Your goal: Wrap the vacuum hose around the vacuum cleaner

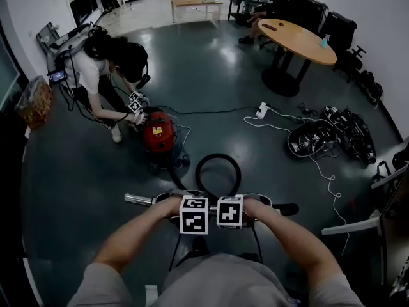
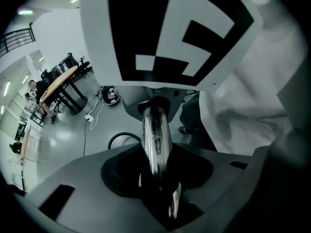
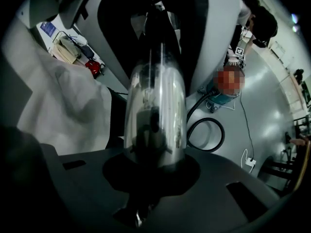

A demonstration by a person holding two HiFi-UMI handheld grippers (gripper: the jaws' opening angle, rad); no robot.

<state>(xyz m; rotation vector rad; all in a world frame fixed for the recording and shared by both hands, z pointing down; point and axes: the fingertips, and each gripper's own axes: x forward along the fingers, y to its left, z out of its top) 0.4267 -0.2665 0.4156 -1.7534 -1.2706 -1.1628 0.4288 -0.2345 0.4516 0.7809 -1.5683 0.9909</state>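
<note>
Wand [image 1: 137,199] level, crosswise; free end points left.

Taking the hose [image 1: 218,155] loop on the floor as the dial's centre, the vacuum cleaner [image 1: 158,136] stands just beside it at 10 o'clock, with another person [image 1: 96,69] bent over it from behind, further out along 10. A power strip [image 1: 261,110] lies at 1 o'clock, and a round table [image 1: 297,40] stands well beyond it on the same line. A heap of gear [image 1: 332,136] sits at 2 o'clock, a far table [image 1: 195,2] at 12. At 6 o'clock the tube [image 1: 137,199] lies crosswise, its free end toward 8, passing between the jaws of the left gripper [image 2: 156,174] and the right gripper [image 3: 150,169], which sit side by side.
</note>
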